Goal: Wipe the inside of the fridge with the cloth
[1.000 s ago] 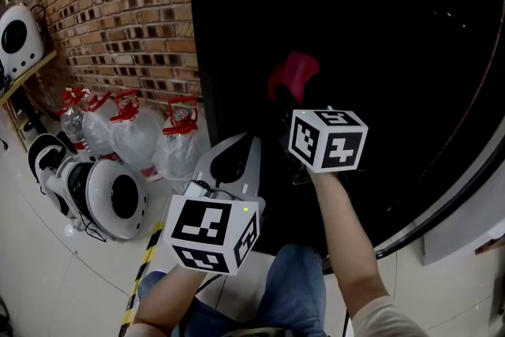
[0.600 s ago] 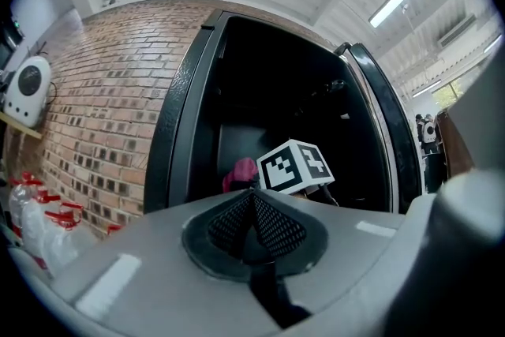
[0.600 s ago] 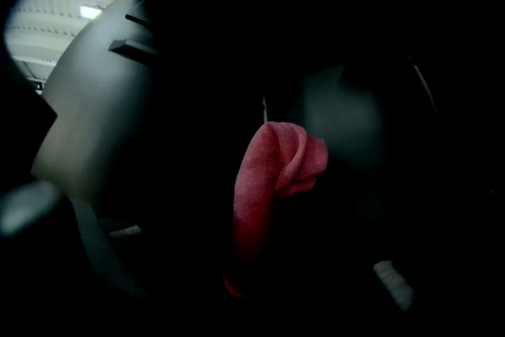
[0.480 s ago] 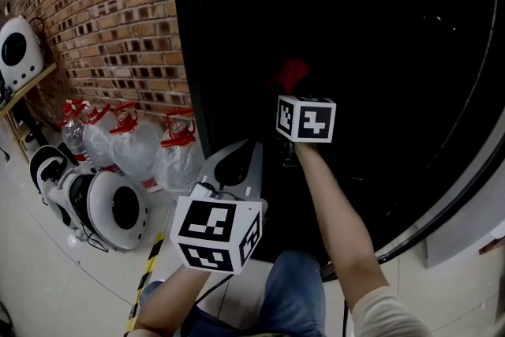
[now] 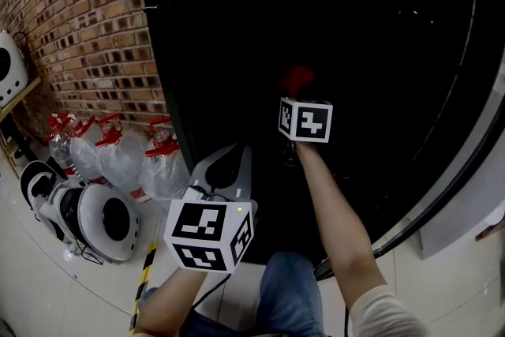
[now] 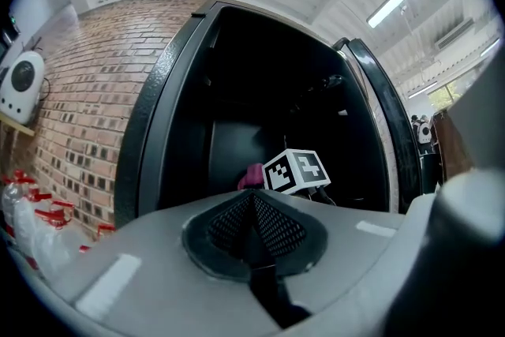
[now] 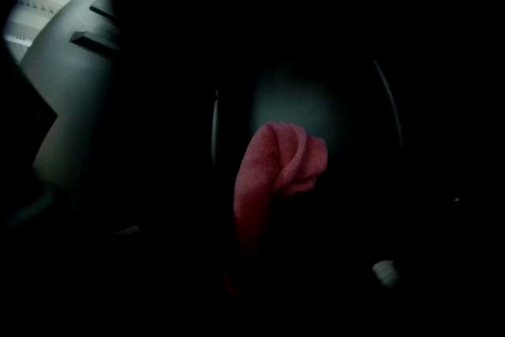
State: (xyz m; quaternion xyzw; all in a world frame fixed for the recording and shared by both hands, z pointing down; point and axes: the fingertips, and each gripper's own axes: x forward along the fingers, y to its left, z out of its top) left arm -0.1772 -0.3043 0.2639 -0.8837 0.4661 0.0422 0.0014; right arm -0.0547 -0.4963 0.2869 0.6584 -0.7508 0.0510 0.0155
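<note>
The fridge [image 5: 169, 91] stands open, its inside black and unlit. A red cloth [image 5: 298, 79] hangs inside it at mid height, and my right gripper [image 5: 294, 95] is shut on it, reaching in at arm's length with its marker cube behind. In the right gripper view the cloth [image 7: 276, 166] droops in a fold in front of a dim back wall. My left gripper [image 5: 233, 152] stays outside the fridge at its lower left, shut with nothing in it. In the left gripper view its jaws meet, and the cloth [image 6: 252, 174] shows beyond beside the right cube.
A brick wall [image 5: 87, 20] runs left of the fridge. At its foot stand several clear water bottles [image 5: 118, 158] with red caps and a round white appliance [image 5: 99, 221]. Yellow-black tape [image 5: 146, 272] marks the floor. The fridge door's edge [image 5: 465, 162] curves along the right.
Over the last second my right gripper has carried the cloth deeper into the fridge. In the last half second it has hardly moved. The left gripper has kept its place.
</note>
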